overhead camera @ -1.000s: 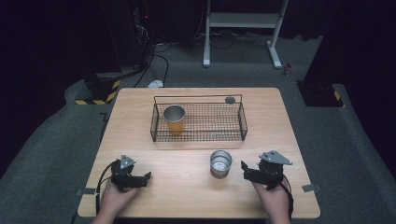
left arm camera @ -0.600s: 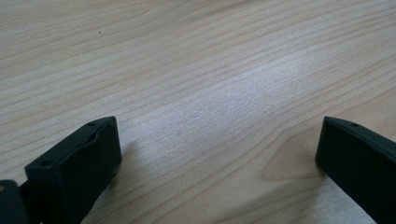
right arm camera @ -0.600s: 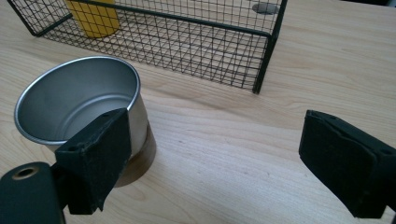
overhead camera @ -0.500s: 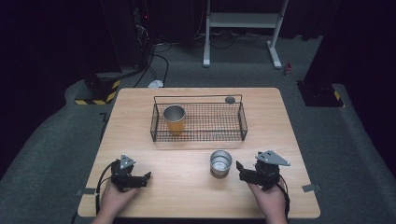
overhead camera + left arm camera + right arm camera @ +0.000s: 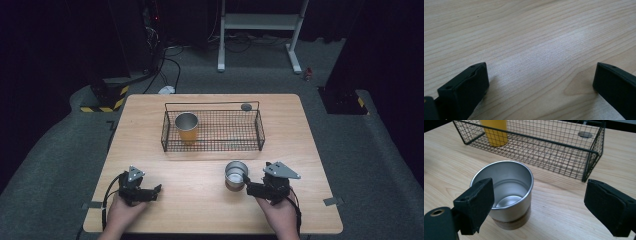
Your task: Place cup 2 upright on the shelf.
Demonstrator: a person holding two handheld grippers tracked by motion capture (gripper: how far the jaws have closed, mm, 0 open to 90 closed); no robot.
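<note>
Currently right tool (image 5: 539, 205) is open, steel cup (image 5: 505, 192) just ahead and off-centre toward one jaw — my read: slide sideways to centre the cup between the jaws, then close low on the wall. Left tool (image 5: 142, 191) open, idle on bare table (image 5: 200, 200). Wire basket (image 5: 212, 131) beyond, yellow cup (image 5: 186, 126) inside.

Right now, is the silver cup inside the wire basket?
No, the silver cup stands on the table, in front of the wire basket.

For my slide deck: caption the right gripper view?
Open right tongs beside an empty steel cup, wire basket holding a yellow cup behind.
</note>
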